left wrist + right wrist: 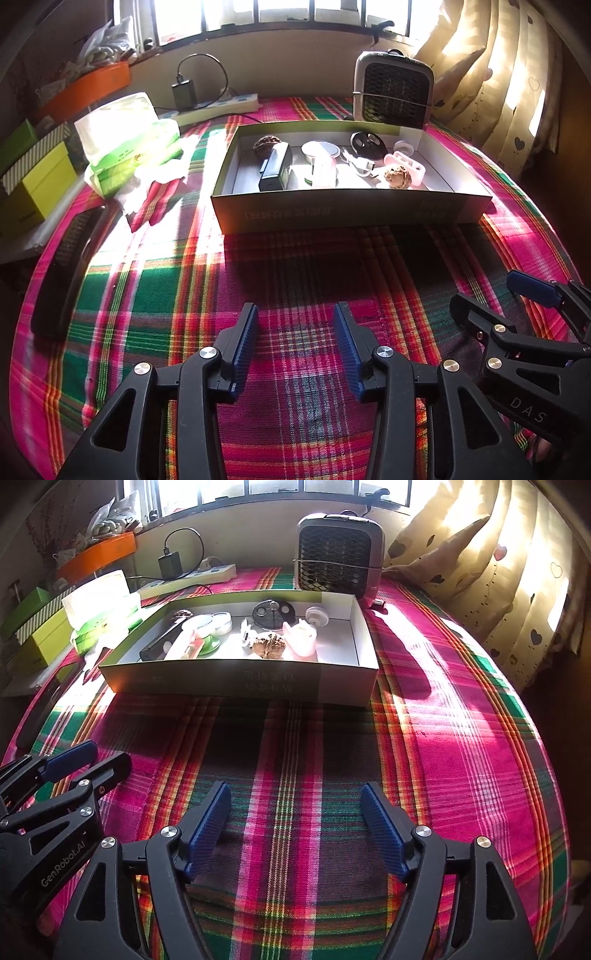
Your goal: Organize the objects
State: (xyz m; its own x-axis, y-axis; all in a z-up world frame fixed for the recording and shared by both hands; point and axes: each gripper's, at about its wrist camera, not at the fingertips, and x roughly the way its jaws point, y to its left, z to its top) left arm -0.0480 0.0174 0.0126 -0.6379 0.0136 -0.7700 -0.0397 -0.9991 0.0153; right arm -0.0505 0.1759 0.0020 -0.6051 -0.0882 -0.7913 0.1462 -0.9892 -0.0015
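A shallow cardboard box stands on the plaid cloth. It holds a black device, a round tin, a black disc, a walnut, a pink case and other small items. My left gripper is open and empty, low over the cloth in front of the box. My right gripper is open and empty beside it, and also shows at the right edge of the left wrist view.
A small fan heater stands behind the box. A tissue pack, a power strip and green boxes are at the left. A black comb-like object lies at the cloth's left edge. Curtains hang on the right.
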